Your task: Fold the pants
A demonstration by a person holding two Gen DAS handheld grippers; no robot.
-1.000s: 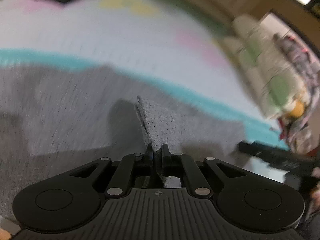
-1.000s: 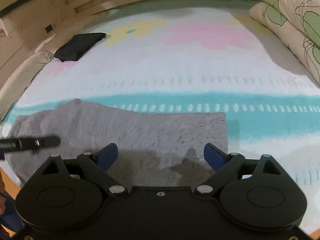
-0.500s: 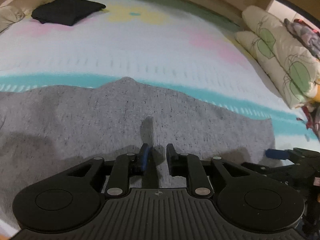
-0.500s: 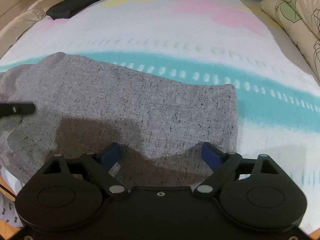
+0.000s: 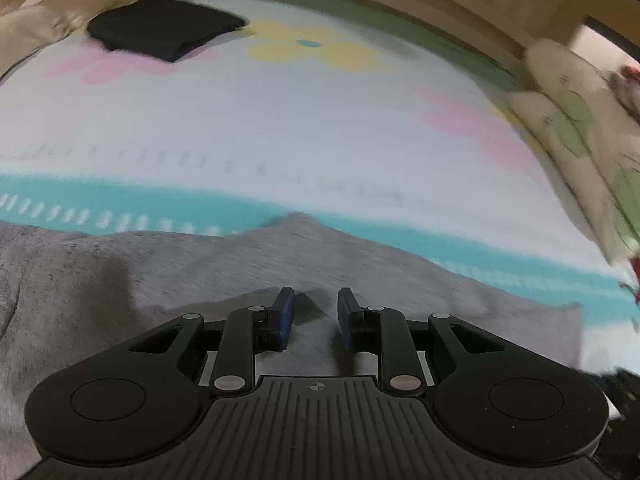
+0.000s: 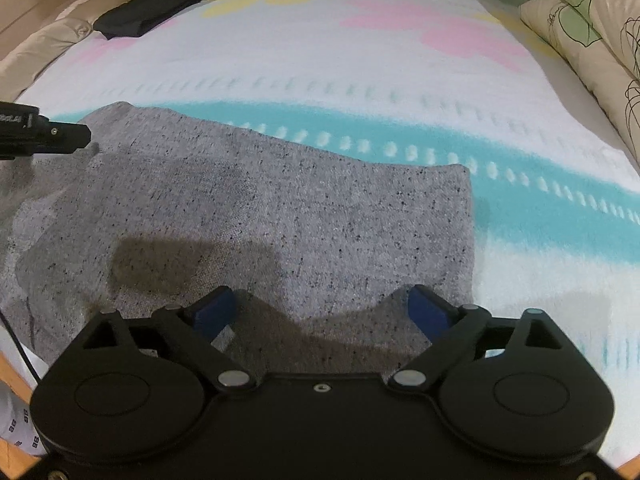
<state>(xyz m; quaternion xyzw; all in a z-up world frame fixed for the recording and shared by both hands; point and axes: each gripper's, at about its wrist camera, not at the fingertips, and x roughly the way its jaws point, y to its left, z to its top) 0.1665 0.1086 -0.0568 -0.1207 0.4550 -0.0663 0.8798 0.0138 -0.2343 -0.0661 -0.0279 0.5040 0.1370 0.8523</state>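
Note:
The grey speckled pants (image 6: pixel 280 208) lie flat on the bed near its front edge, folded lengthwise, with a straight hem at the right. They also fill the lower part of the left wrist view (image 5: pixel 120 280). My left gripper (image 5: pixel 312 312) hovers over the cloth, partly open and empty; its tip shows at the left of the right wrist view (image 6: pixel 60 136). My right gripper (image 6: pixel 320 312) is wide open and empty above the near right part of the pants.
A folded black garment (image 5: pixel 160 32) lies at the far left of the bed, also in the right wrist view (image 6: pixel 148 10). Cream pillows with green leaves (image 6: pixel 588 28) line the right side. A wooden bed frame (image 6: pixel 16 392) runs around the mattress.
My left gripper has let go of the grey cloth and opened partway; the pants now lie flat. My right gripper stayed open and moved lower over the pants.

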